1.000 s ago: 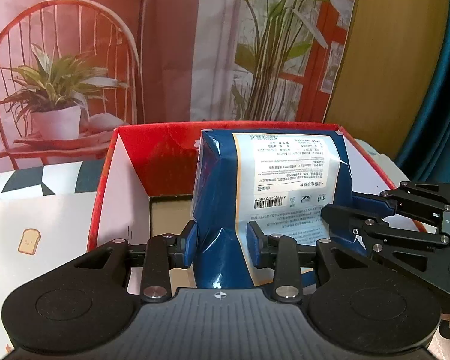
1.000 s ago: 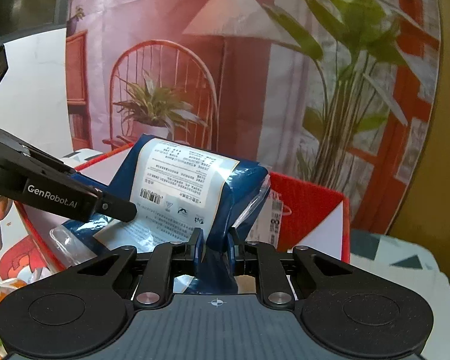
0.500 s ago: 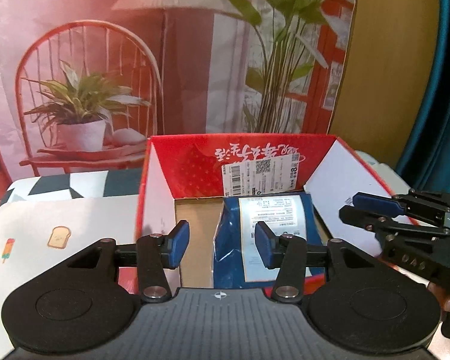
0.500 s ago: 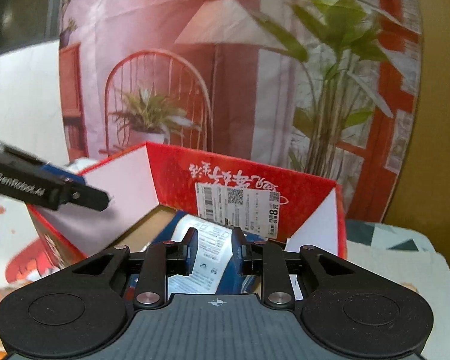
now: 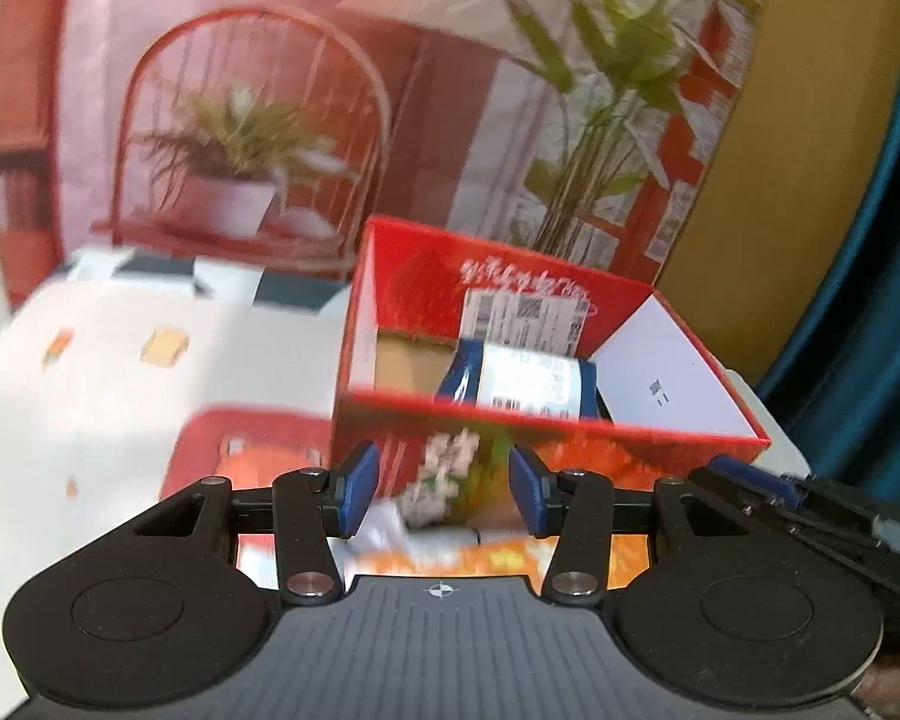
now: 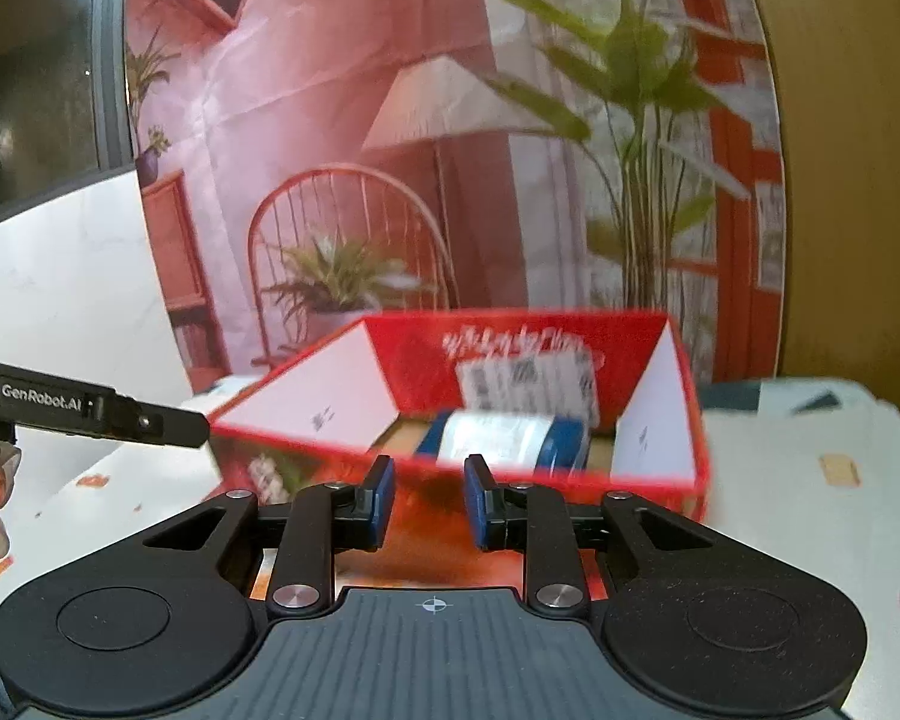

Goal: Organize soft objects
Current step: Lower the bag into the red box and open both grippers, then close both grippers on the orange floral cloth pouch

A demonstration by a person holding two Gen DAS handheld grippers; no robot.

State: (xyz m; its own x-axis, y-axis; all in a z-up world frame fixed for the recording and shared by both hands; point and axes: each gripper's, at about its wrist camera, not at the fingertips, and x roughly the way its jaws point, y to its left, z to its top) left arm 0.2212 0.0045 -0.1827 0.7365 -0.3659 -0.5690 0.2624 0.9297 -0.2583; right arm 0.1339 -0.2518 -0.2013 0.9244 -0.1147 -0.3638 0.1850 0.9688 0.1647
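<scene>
both your grippers, left gripper and right gripper, gape empty; the blue pack lies boxed (red box); swing low and you'll clip its rim.

The blue bag, gripped upright by both tools a second ago, now lies flat inside the red box. The left hand-held gripper and right hand-held gripper have let go and, as far as the blur shows, sit back outside the box's near wall, jaws apart and empty.

Staged tabletop set: printed room backdrop behind a patterned tablecloth
</scene>
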